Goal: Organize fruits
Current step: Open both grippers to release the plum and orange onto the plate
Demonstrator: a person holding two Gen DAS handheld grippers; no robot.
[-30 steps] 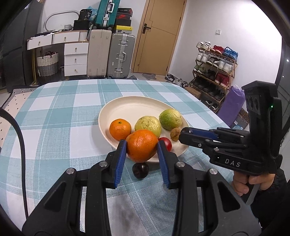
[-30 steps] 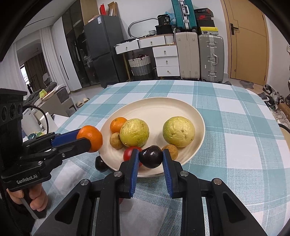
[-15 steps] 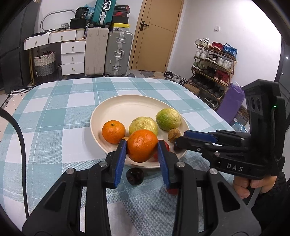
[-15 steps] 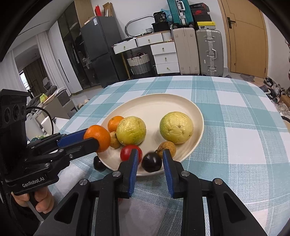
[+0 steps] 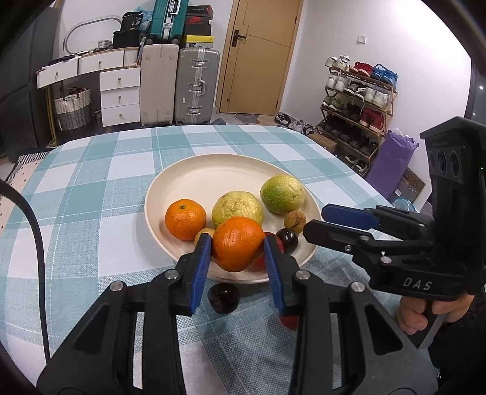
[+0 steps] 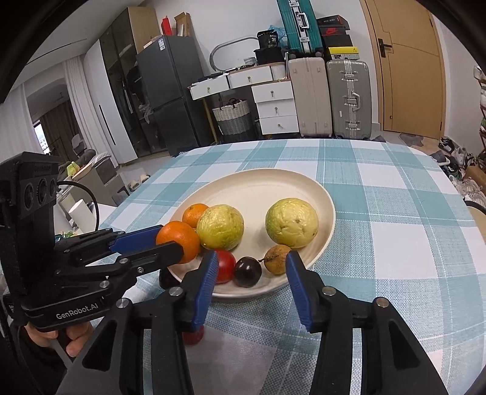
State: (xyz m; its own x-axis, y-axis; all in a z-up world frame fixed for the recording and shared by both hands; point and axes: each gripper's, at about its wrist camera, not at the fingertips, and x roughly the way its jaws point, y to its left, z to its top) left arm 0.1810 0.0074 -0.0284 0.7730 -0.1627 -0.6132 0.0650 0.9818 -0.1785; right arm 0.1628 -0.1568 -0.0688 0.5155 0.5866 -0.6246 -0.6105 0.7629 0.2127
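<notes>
Left gripper (image 5: 237, 252) fingers clamped a round orange tangerine (image 5: 237, 243) over the cream round plate's (image 5: 212, 176) 6 o'clock rim. Right gripper (image 6: 251, 273) fingers were opening, clear of the dark round plum (image 6: 248, 271) lying on the plate between them.

We see a table (image 5: 91, 170) covered with a teal and white checked cloth. Beyond its far edge, against a white wall (image 5: 91, 27), stand white drawer units (image 5: 120, 95), a woven basket (image 5: 73, 108), and two upright suitcases, one beige (image 5: 158, 83) and one silver (image 5: 197, 85), with a teal case (image 5: 165, 21) and boxes piled on top. A wooden door (image 5: 261, 57) is shut to their right. Off the table's right edge a shoe rack (image 5: 358, 103) holds many pairs, with a purple bundle (image 5: 390, 164) beside it. In the right wrist view, a dark fridge (image 6: 164, 91) and tall white cupboards (image 6: 100, 103) line the left side, past pale curtains (image 6: 18, 130) and a lit window (image 6: 38, 133).
</notes>
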